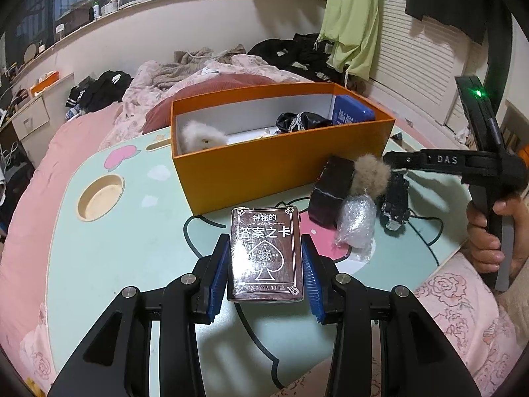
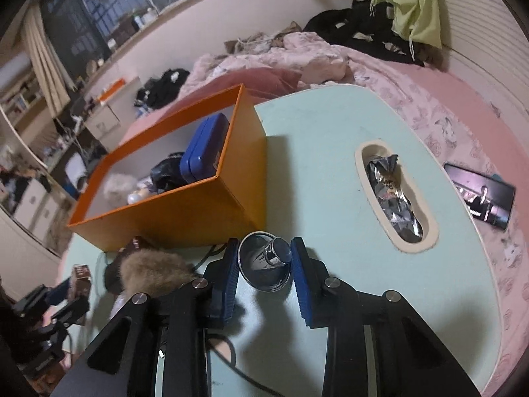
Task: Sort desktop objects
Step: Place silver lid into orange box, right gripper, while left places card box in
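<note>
The sorting looks partly done. The orange box (image 1: 231,178) already holds a white fluffy toy (image 1: 201,137), a dark bundle (image 1: 297,120) and a blue tin (image 2: 205,152). The left gripper (image 1: 266,259) is clamped on a brown card deck (image 1: 264,251), near the box's front wall. The right gripper (image 2: 264,261) has its pads closed on a small shiny metal cup (image 2: 264,263), though the glare makes firm contact hard to judge. Left on the lap table (image 2: 324,152): a dark box (image 1: 330,195), a tan fur ball (image 1: 370,173), a bubble-wrapped item (image 1: 355,223) and a foil packet (image 2: 393,195) in the slot. The box's open top is unobstructed; its near wall must be cleared.
</note>
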